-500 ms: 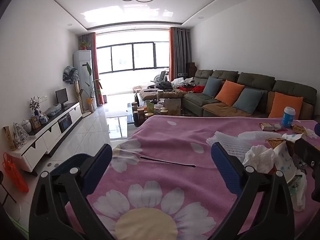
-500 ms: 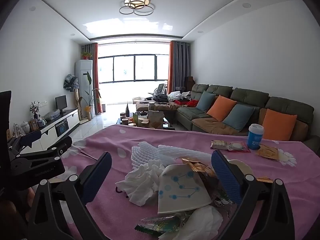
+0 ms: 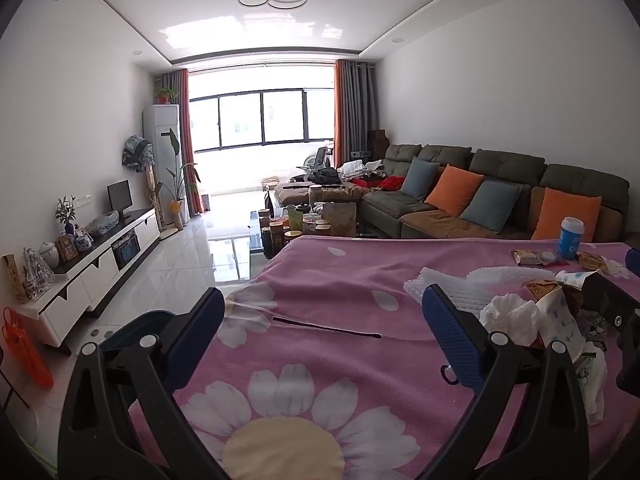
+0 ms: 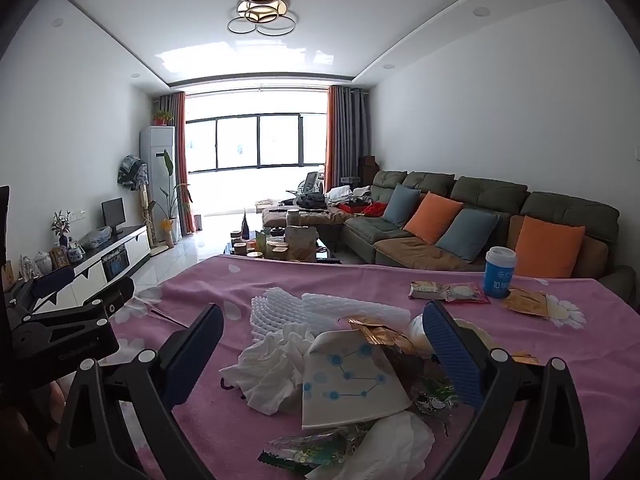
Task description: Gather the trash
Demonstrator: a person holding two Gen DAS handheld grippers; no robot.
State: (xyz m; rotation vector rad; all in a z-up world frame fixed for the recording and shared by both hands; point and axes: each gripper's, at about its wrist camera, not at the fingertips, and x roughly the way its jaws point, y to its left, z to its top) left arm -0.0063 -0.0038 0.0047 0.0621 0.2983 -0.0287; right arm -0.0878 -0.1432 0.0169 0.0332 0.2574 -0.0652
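Both grippers, right gripper and left gripper, gape empty; crumpled tissue, light and soft, lies just ahead between the right's jaws, best pinched mid-bunch.

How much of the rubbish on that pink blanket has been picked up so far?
None, it seems. Both the left gripper and right gripper are open and empty. The crumpled tissue, white paper carton, foam netting, wrappers and blue cup all lie uncollected on the blanket. No bin shows.

White walls, glossy tiled floor, green sofa (orange cushions), bright window.
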